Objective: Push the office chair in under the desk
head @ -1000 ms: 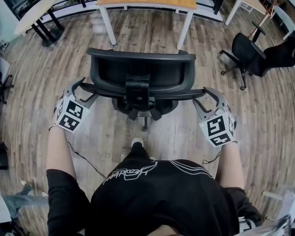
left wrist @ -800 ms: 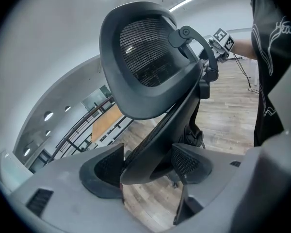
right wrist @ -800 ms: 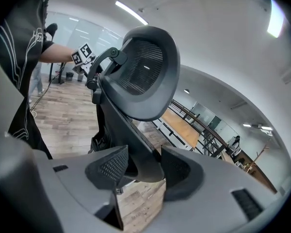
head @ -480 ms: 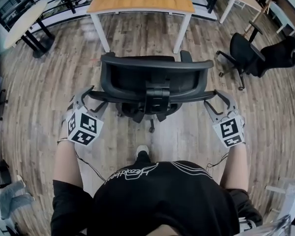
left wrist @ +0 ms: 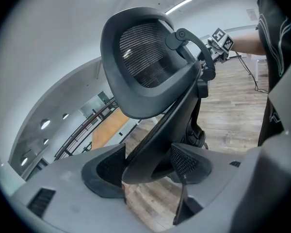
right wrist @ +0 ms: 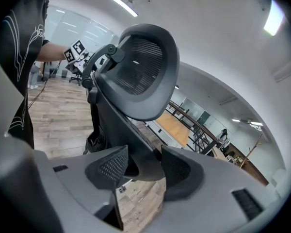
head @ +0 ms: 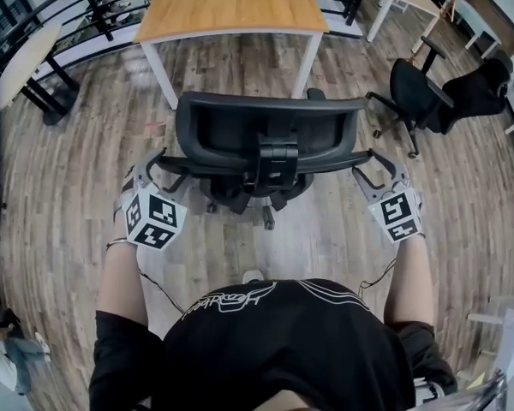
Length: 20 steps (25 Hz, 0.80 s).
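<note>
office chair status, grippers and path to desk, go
Left gripper and right gripper both clamped on black mesh-back office chair. Chair short of wooden-top white-legged desk. Nothing visible between them.

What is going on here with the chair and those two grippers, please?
A person stands behind a black office chair with a gripper in each hand. The left gripper and the right gripper are each clamped on one end of the bar behind the backrest. The chair faces a wood-topped desk, with its backrest short of the desk's front edge, so it is not yet pushed in.
</note>
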Motion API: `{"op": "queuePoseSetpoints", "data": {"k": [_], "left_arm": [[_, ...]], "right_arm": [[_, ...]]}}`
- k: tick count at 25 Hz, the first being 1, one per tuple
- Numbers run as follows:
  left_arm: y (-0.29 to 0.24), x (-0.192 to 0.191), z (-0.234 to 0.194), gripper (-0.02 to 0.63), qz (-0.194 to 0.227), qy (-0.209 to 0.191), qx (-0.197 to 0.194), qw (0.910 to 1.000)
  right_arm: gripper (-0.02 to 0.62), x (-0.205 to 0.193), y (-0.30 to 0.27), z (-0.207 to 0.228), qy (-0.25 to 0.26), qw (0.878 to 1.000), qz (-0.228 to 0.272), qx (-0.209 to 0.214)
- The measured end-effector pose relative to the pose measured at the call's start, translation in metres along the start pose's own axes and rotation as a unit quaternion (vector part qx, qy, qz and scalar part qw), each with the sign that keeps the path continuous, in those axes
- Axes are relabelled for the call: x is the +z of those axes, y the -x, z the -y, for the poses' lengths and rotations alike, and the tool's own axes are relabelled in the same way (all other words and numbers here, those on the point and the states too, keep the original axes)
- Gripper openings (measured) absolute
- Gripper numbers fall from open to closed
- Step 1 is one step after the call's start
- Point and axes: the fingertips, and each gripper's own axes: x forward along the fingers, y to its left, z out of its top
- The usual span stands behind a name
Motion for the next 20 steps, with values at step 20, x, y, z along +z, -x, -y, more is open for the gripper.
{"op": "queuePoseSetpoints", "data": {"k": [20], "left_arm": [[-0.081, 0.018, -0.07, 0.293, -0.014, 0.014, 0.02, 0.9996]], "right_arm": [[0.238, 0.021, -0.097, 0.068, 0.004, 1.0, 0.029, 0.0]]}}
